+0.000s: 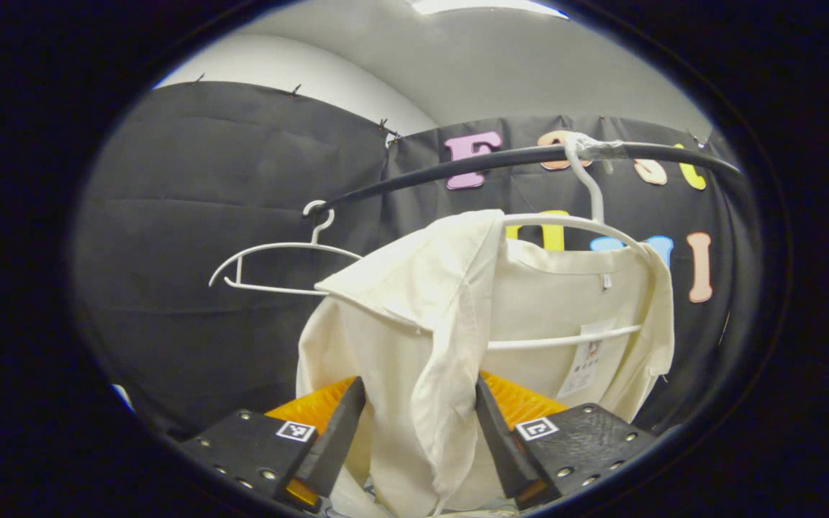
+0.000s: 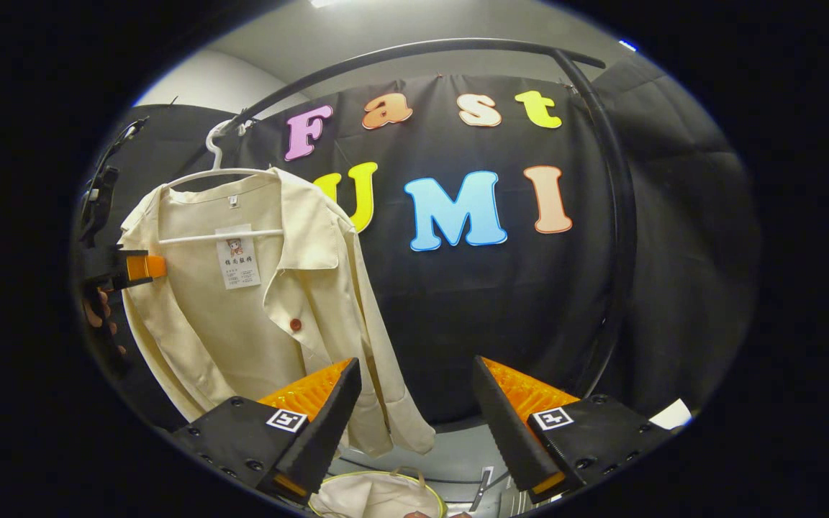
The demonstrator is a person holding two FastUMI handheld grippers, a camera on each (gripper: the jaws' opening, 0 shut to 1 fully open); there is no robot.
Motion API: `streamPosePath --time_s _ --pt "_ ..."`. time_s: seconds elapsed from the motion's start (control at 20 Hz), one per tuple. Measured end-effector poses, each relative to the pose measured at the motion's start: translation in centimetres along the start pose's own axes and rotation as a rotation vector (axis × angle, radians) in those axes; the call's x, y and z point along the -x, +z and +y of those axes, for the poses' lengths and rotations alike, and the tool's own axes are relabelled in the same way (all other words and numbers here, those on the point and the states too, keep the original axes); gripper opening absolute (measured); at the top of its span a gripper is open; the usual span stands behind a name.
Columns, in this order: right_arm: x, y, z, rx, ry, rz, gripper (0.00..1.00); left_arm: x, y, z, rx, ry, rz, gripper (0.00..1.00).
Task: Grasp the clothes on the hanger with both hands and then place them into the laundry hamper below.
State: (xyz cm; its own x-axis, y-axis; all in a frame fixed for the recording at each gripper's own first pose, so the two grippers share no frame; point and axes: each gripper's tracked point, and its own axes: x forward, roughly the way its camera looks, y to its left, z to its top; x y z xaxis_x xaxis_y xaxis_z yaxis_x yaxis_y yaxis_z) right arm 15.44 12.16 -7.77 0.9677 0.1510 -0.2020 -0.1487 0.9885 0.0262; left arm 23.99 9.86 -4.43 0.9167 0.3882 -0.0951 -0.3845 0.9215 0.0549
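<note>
Because the shirt [image 1: 458, 324] must come off with both hands, the left gripper [image 1: 420, 424] is already at it: its two fingers stand apart at the bottom of the left gripper view with a folded front edge of the cloth hanging in the gap between them, not yet pinched as far as I can judge. That placement makes sense, since a fold gives the pads something thick to bite.

The right gripper [image 2: 414, 424] sits lower centre in the right gripper view, fingers [image 2: 328, 421] spread wide with nothing between them; the shirt's hem hangs just behind its left finger, so it looks poised to take the other side.

Outward from there, the shirt drapes on a white hanger [image 1: 580, 223] in the centre of the left gripper view, and in the upper left of the right gripper view, its collar open and a tag showing inside. The hanger's hook is taped to the black rail [image 1: 501, 158], probably so only the garment comes away.

Below, at the bottom centre of the right gripper view, the hamper [image 2: 375, 496] waits directly under the shirt, with pale cloth in it.

Count: one shirt hanging, two hangers, the second one bare [image 1: 278, 266] at left on the rail, one rail, one hamper, two grippers.
</note>
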Motion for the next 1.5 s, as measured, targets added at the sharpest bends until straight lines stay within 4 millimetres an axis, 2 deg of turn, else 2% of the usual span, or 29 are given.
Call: streamPosePath --time_s 0.05,0.1,0.15,0.2,0.25,0.3,0.35,0.4,0.45,0.65,0.85,1.05,1.15,1.35,1.5 --pt "-0.1 -0.1 0.2 0.002 0.011 0.0 0.98 0.1 0.0 -0.1 -0.003 -0.001 -0.002 0.73" --pt "-0.2 -0.1 0.5 0.005 0.024 0.0 0.98 0.0 0.0 -0.1 -0.004 -0.007 -0.005 0.65" --pt "-0.2 -0.2 1.1 0.005 0.049 0.0 0.93 0.0 0.1 0.2 -0.006 -0.003 -0.009 0.58" --pt "-0.2 -0.1 1.8 0.007 0.075 -0.002 0.98 -0.1 0.3 0.7 -0.005 0.006 -0.021 0.51" --pt "-0.2 -0.1 2.2 0.016 0.088 -0.006 0.93 -0.1 0.4 1.0 -0.009 0.014 -0.028 0.43" --pt "-0.2 -0.1 2.4 0.025 0.098 -0.011 0.98 -0.2 0.6 1.3 -0.014 0.019 -0.038 0.36" --pt "-0.1 0.0 2.7 0.033 0.112 -0.012 0.98 0.0 0.7 1.4 -0.014 0.017 -0.042 0.18" --pt "-0.1 -0.1 3.1 0.039 0.124 -0.011 0.98 0.1 0.8 1.2 -0.001 -0.005 -0.043 0.08" --pt "0.0 -0.2 3.6 0.043 0.135 -0.01 0.98 -0.1 0.6 1.2 0.013 -0.029 -0.037 0.04" --pt "-0.3 0.2 5.9 0.044 0.214 0.0 0.98 0.7 1.0 1.4 0.045 -0.079 -0.047 0.01" --pt "-1.3 2.3 9.5 0.019 0.301 -0.016 0.98 1.9 1.9 1.7 0.051 -0.127 -0.073 0.01" --pt "-5.1 4.6 11.9 0.03 0.294 -0.033 0.98 1.7 1.8 1.4 0.087 -0.118 -0.083 0.02" --pt "-6.2 5.8 13.2 0.015 0.289 -0.031 0.98 2.0 1.7 1.6 0.095 -0.12 -0.083 0.02" --pt "-9.2 7.8 14.2 0.044 0.265 -0.058 0.98 2.2 1.7 1.8 0.104 -0.105 -0.095 0.02" --pt "-11.4 7.5 14.0 0.079 0.229 -0.054 0.98 2.1 1.4 1.5 0.134 -0.096 -0.091 0.02"
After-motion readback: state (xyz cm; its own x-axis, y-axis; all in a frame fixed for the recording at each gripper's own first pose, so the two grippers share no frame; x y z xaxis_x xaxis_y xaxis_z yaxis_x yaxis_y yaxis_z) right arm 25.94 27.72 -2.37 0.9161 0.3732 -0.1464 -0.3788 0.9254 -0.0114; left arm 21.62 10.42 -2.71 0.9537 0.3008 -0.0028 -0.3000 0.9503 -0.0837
